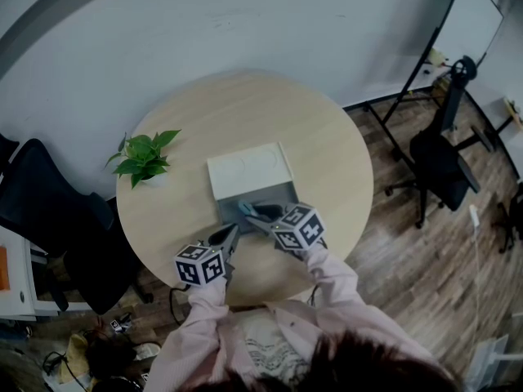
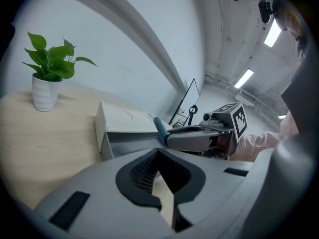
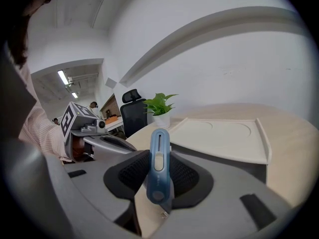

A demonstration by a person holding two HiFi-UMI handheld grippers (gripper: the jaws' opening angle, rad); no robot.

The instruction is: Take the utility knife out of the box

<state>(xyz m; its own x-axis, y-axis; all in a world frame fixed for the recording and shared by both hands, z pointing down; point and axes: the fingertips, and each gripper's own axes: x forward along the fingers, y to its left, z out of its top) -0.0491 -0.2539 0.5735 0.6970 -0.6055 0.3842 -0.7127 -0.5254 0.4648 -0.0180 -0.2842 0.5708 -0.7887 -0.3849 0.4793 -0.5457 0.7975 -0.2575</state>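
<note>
A box stands open in the middle of the round table (image 1: 327, 153), its white lid (image 1: 249, 168) folded back and its grey inside (image 1: 265, 196) showing. My right gripper (image 1: 255, 216) is shut on a blue utility knife (image 1: 245, 209) just above the box's front part. In the right gripper view the knife (image 3: 159, 168) stands upright between the pads, its slider facing the camera. My left gripper (image 1: 231, 233) hovers by the box's front left corner with its jaws together and nothing in them. From the left gripper view, the knife (image 2: 160, 130) pokes out of the right gripper (image 2: 172, 137) over the box.
A small potted plant (image 1: 143, 158) stands at the table's left edge. A black office chair (image 1: 49, 211) sits left of the table and another (image 1: 441, 162) at the right, by a whiteboard stand (image 1: 409, 96). Bare tabletop lies behind and to the right of the box.
</note>
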